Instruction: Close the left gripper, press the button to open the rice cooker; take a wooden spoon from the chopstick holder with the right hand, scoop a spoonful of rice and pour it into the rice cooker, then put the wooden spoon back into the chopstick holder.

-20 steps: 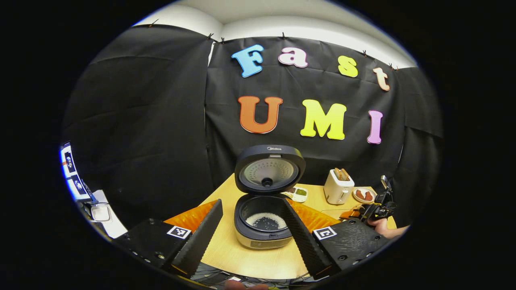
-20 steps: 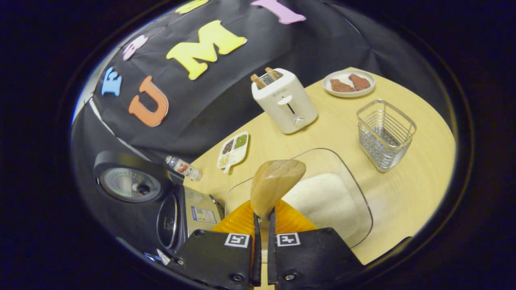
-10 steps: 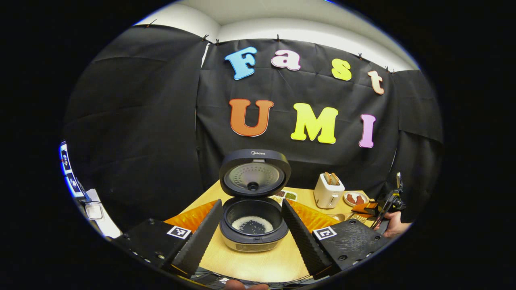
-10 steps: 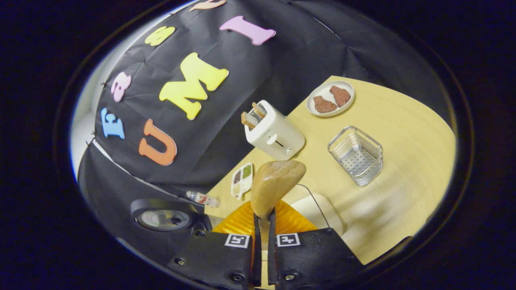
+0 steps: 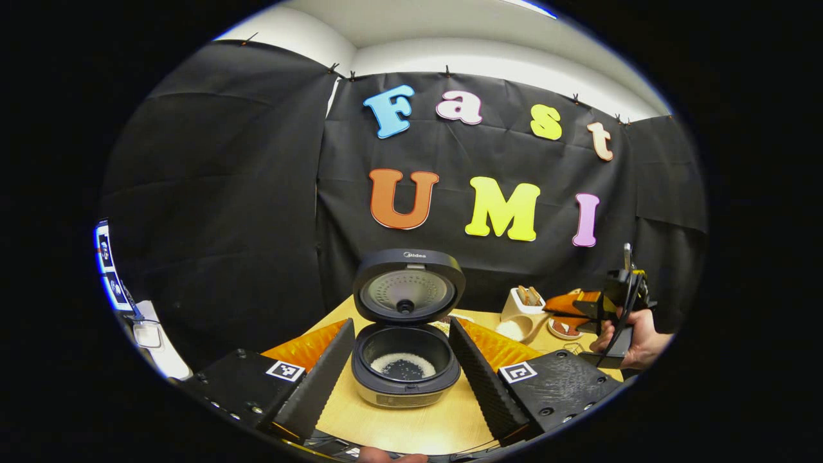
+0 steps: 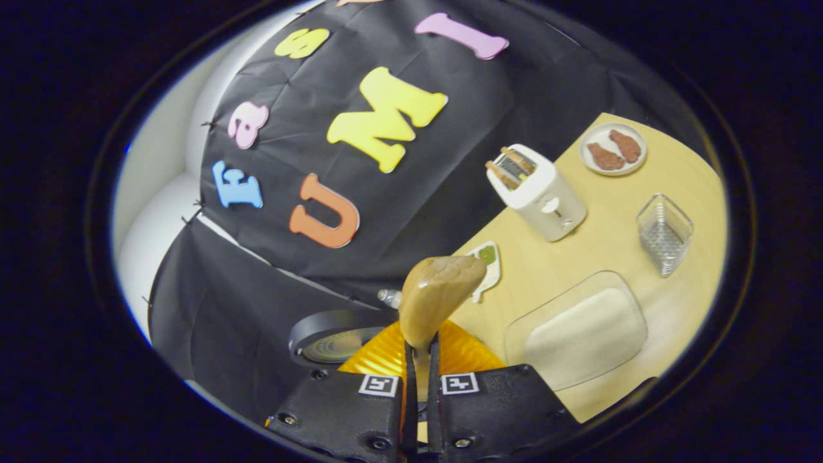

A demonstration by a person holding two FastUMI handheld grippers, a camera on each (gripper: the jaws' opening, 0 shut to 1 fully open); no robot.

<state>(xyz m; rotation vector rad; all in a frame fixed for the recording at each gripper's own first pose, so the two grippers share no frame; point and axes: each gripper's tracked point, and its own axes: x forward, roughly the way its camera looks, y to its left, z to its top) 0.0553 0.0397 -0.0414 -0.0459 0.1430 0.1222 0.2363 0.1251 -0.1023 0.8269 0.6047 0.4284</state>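
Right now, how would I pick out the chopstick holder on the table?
Start at the white toaster by the black wall. Nearer the table's edge stands the chopstick holder, between the plate of brown pieces and the clear rice container. It alone is a wire basket.

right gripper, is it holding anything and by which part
The right gripper holds the wooden spoon by its handle, just below the bowl, both fingers pressed on it.

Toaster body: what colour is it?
Cream white toaster, seen best in the right gripper view.
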